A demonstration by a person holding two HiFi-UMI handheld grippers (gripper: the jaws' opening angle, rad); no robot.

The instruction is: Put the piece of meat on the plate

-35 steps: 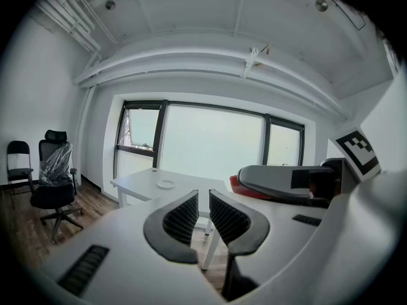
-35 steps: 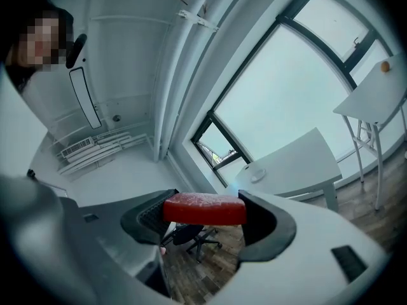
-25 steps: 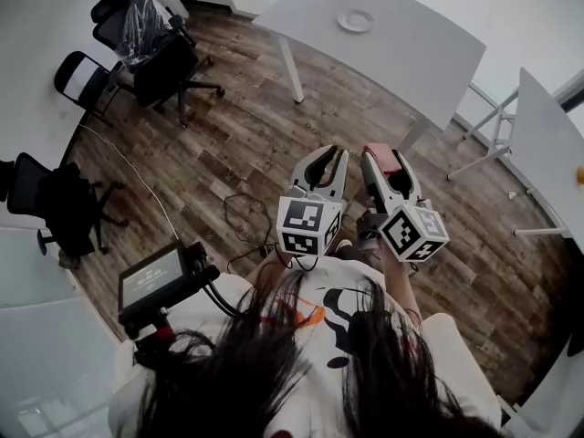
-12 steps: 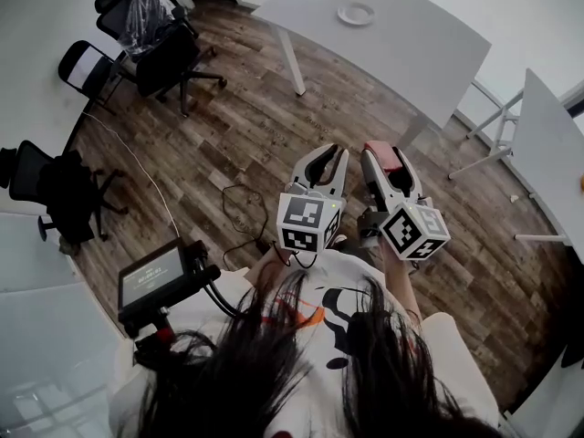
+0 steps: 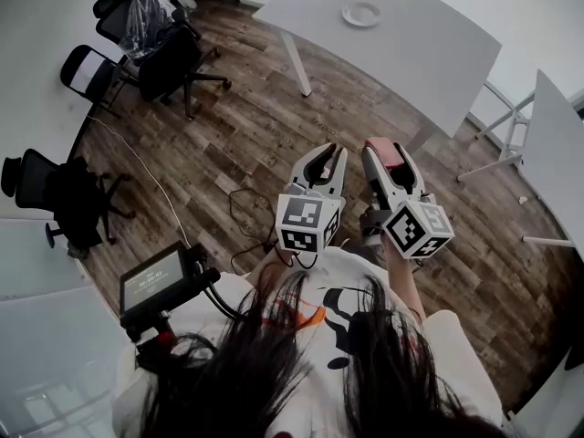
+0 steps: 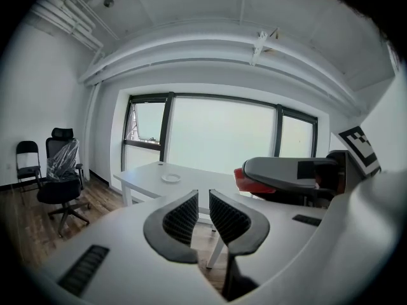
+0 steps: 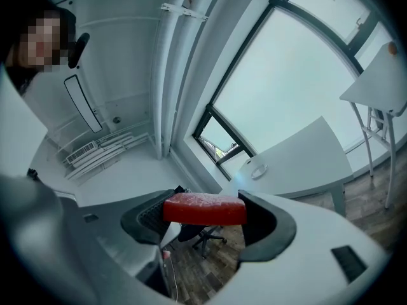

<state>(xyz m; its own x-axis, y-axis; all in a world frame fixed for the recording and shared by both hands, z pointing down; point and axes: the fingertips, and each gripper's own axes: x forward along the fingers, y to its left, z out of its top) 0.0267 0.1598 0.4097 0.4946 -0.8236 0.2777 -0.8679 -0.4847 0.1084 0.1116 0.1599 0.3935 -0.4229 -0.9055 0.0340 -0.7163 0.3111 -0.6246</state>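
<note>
Jaws of the right gripper (image 5: 387, 164) clamp the red rectangular slab of meat (image 7: 205, 209) between them while the left gripper (image 6: 201, 210) jaws stand narrowly apart and empty, so this looks like the carry, which next needs reaching the small round white plate (image 5: 361, 14) far ahead.

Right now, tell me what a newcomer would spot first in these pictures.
The red meat stands out, clamped in the right gripper and held in the air above the wood floor. Far ahead, a lone white plate sits on the white table. The left gripper is empty, its jaws a narrow gap apart.
</note>
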